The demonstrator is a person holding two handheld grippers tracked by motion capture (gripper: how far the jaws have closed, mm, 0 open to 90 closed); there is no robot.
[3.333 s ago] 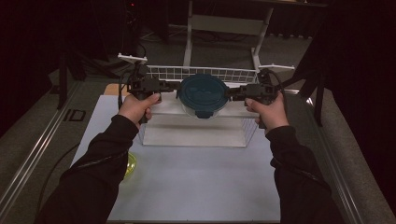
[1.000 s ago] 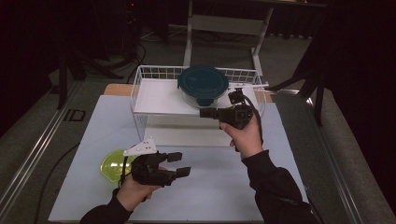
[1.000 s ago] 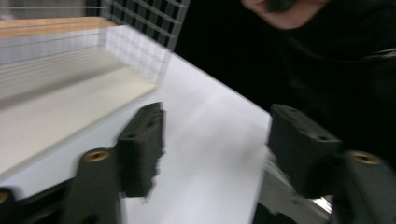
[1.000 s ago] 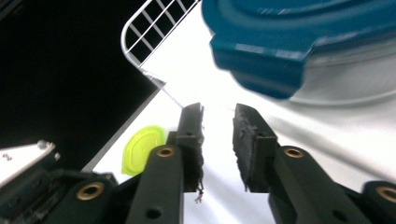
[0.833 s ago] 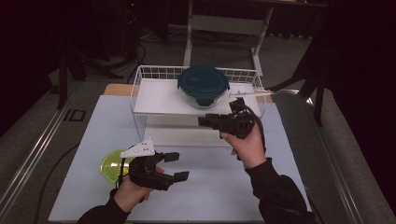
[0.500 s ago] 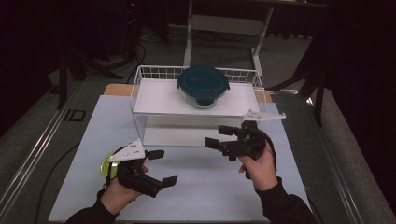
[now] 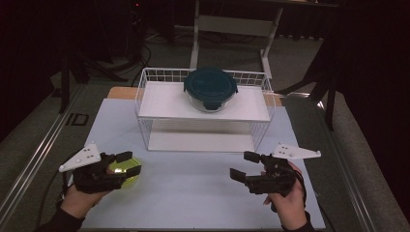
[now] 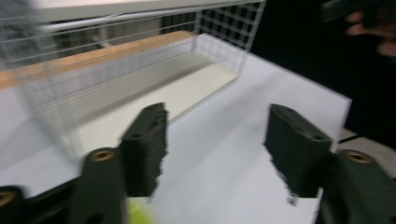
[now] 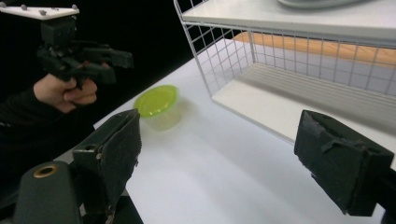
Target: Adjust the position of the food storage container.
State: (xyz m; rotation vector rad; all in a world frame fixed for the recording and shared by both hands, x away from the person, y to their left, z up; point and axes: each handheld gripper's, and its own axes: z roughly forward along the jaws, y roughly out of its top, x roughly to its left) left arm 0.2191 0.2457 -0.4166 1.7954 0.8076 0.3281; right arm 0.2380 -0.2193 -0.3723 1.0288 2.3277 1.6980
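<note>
Hovering with jaws spread, the left tongs [image 7: 126, 162] are hanging over the green bowl [image 7: 124, 169] while the right tongs [image 7: 244, 166], also spread, are idling above the desk [image 7: 193, 193].

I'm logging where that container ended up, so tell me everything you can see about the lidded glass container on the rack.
The glass container is round, with clear walls and a dark teal lid clipped on by side tabs. It stands upright and shut on the white top shelf of the wire rack, about mid-shelf. Only the shelf touches it; both grippers are open and away near the table's front. Its contents can't be made out.
</note>
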